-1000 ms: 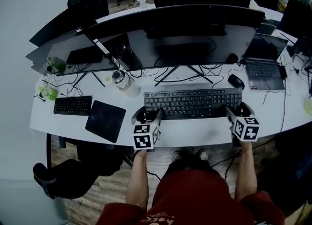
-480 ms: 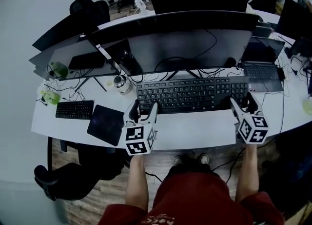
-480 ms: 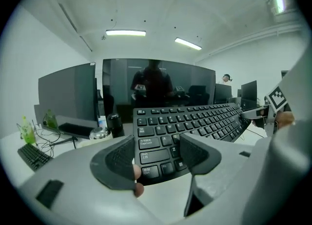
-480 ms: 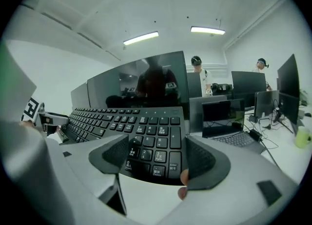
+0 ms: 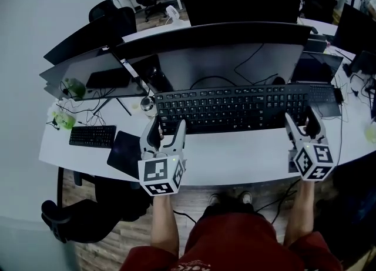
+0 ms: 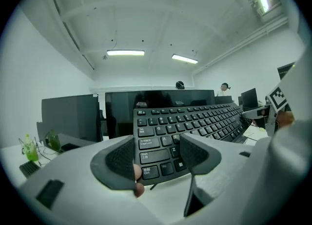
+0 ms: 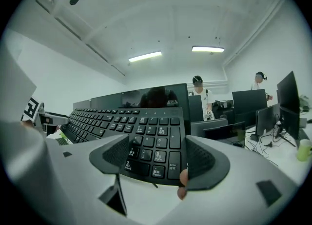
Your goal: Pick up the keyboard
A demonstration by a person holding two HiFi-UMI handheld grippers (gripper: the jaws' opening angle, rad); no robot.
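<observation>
A long black keyboard [image 5: 232, 106] hangs above the white desk [image 5: 235, 158], lifted in front of the wide monitor. My left gripper [image 5: 166, 131] is shut on its near left corner and my right gripper [image 5: 302, 124] is shut on its near right corner. In the left gripper view the keyboard [image 6: 195, 121] stands tilted with its keys facing the camera, its lower left keys between the pads of the left gripper [image 6: 155, 153]. From the right gripper view, the number pad end of the keyboard [image 7: 141, 131] sits between the pads of the right gripper [image 7: 157, 153].
Behind the keyboard stand a wide curved monitor [image 5: 235, 52] and a second screen [image 5: 88, 67] at the left. A small black keyboard [image 5: 91, 136], a dark mouse pad [image 5: 123, 149], a cup [image 5: 147, 104] and cables lie at the left. A laptop [image 5: 320, 67] sits at the right, an office chair [image 5: 88, 214] below.
The keyboard has come off the desk and risen steadily, held at both ends. Both grippers have moved up with it toward the camera.
</observation>
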